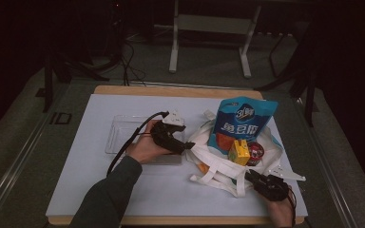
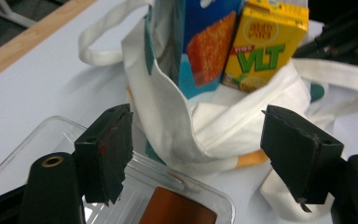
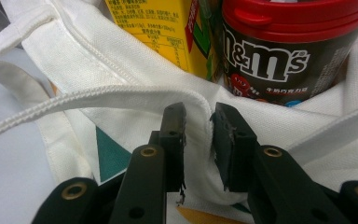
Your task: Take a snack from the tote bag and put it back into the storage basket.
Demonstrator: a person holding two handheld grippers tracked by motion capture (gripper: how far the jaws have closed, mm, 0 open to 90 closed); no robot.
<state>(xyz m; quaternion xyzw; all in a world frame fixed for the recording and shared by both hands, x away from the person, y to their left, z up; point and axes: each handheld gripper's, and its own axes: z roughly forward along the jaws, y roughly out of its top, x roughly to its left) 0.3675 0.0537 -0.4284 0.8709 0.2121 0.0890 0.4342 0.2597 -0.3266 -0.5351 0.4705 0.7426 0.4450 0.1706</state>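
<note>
A white cloth tote bag point(image 1: 218, 164) lies on the white mat, holding a blue snack bag point(image 1: 242, 121), a yellow juice box point(image 1: 239, 152) and a red-lidded M&M's can point(image 1: 255, 152). My right gripper point(image 3: 198, 121) is shut on the tote bag's rim point(image 3: 121, 70), just below the juice box point(image 3: 158, 28) and the can point(image 3: 284, 51). My left gripper point(image 2: 198, 126) stands wide open at the bag's left side point(image 2: 168, 116), over the corner of a clear plastic tray point(image 2: 37, 144). No cloth sits between its pads. In the high view the left gripper point(image 1: 187, 146) points at the bag and the right gripper point(image 1: 249, 175) is at the bag's front.
The clear tray point(image 1: 123, 133) lies left of the bag, with an orange-brown patch point(image 2: 177, 210) at its near corner. Loose bag straps point(image 1: 209, 178) sprawl toward the table's front edge. A white metal stand point(image 1: 209, 28) is on the floor behind the table.
</note>
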